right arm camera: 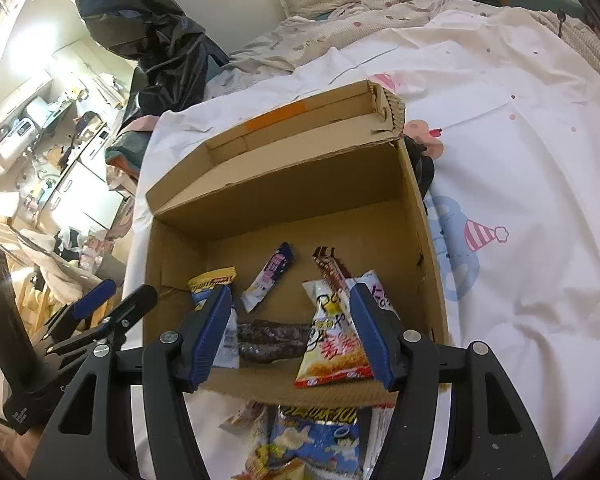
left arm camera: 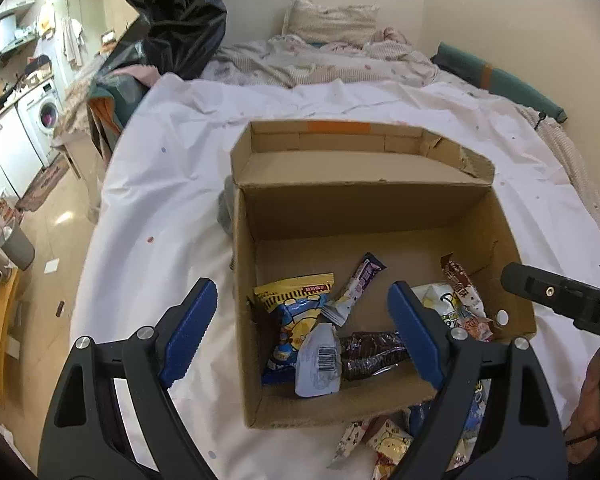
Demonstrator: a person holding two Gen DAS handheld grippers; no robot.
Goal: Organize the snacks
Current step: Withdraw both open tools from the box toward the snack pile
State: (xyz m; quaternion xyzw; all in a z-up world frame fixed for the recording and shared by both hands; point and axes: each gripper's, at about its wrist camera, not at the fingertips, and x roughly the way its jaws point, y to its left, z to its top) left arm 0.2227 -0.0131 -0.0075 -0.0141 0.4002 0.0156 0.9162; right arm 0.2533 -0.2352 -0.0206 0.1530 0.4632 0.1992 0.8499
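1. The left tool (left arm camera: 302,334) hangs with its jaws spread wide and nothing between the pads, over the near left part of the cardboard box (left arm camera: 380,216), which sits on the bed (left arm camera: 160,208).
2. Under it lie a blue-and-yellow snack bag (left arm camera: 288,320), a white packet with a barcode (left arm camera: 318,364) and a dark wrapped snack (left arm camera: 374,354). They look light, soft and crinkly; I would pinch a flat sealed edge.
3. The right tool (right arm camera: 290,334) is also parted and empty, above the box's near wall.
4. Just ahead of its right finger leans a white-and-red snack bag (right arm camera: 332,344).
5. Loose packets (right arm camera: 312,440) wait on the bed below both tools, outside the box; the foil is likely slippery.
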